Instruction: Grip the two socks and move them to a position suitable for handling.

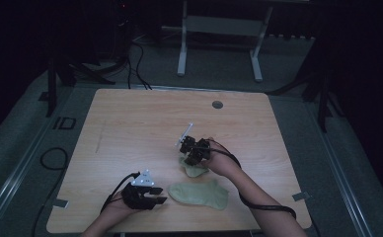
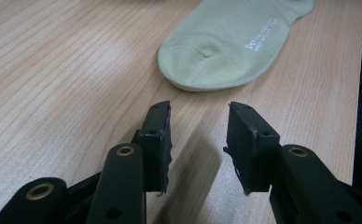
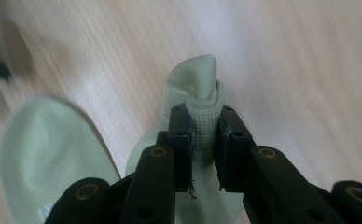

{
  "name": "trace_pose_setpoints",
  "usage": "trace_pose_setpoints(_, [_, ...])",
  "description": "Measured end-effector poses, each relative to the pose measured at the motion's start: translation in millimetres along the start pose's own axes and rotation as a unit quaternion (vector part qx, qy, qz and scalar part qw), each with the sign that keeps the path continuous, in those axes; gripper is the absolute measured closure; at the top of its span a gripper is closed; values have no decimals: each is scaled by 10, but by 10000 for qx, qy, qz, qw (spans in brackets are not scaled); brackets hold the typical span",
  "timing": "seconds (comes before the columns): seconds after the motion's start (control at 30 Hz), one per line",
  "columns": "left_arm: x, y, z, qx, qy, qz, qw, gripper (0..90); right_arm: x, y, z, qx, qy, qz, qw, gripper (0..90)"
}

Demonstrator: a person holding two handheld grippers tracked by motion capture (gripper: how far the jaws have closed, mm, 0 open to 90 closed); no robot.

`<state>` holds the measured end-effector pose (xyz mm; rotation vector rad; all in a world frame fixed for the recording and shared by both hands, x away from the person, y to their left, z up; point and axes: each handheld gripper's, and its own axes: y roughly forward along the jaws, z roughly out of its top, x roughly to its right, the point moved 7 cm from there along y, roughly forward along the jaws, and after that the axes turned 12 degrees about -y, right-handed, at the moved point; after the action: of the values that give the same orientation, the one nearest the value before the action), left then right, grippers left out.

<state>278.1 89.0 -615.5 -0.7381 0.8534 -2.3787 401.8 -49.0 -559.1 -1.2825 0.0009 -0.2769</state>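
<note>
Two black jaws of the right gripper [image 3: 205, 135] pinch a bunched fold of pale green knit sock [image 3: 202, 88] at frame centre; so narrow a bite could slip. Left gripper [image 2: 200, 140] stands open, empty, below the flat matching sock [image 2: 226, 46].

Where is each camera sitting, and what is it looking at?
High view: above the person's side, looking forward and down on the table; forearms, left gripper and right gripper show.
Left gripper view: rides the left gripper, looking along its open jaws at the flat sock.
Right gripper view: rides the right gripper, shut on the held sock.
Shared: the flat sock shows in the high and left gripper views.
</note>
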Motion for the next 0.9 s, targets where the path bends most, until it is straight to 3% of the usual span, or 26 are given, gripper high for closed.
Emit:
trace_pose_setpoints(0.03, [-3, 2, -1, -15, 1, 7, 10000, 597, -36, 101, -81, -28, -57, 76, 10000, 778])
trace_pose_setpoints(0.17, [-10, 20, 6, -26, -19, 17, 10000, 597, -55, 243, -166, -48, -121, 266, 9996, 775])
trace_pose_setpoints(0.33, [-37, 16, 57, 35, -61, 56, 10000, 598, -42, 341, -184, -134, -222, 236, 9994, 762])
trace_pose_setpoints(0.4, [-59, 15, 89, 65, -77, 100, 9999, 598, -46, 338, -177, -148, -219, 249, 9993, 726])
trace_pose_setpoints(0.5, [-89, 0, 154, 171, -133, 146, 9997, 598, -43, 299, -166, -78, -163, 318, 9993, 563])
trace_pose_setpoints(0.53, [-101, -5, 179, 203, -161, 167, 9995, 598, -31, 265, -161, -24, -114, 276, 9996, 553])
trace_pose_setpoints(0.63, [-158, -26, 277, 349, -224, 274, 9988, 598, -12, 135, -151, 160, -40, 220, 9996, 541])
trace_pose_setpoints(0.77, [-246, -28, 434, 488, -252, 461, 9974, 615, -27, 2, -145, 319, -13, 131, 9994, 598])
trace_pose_setpoints(0.9, [-302, 32, 589, 529, -205, 626, 9964, 688, -55, 53, -187, 309, 59, 92, 9995, 606])
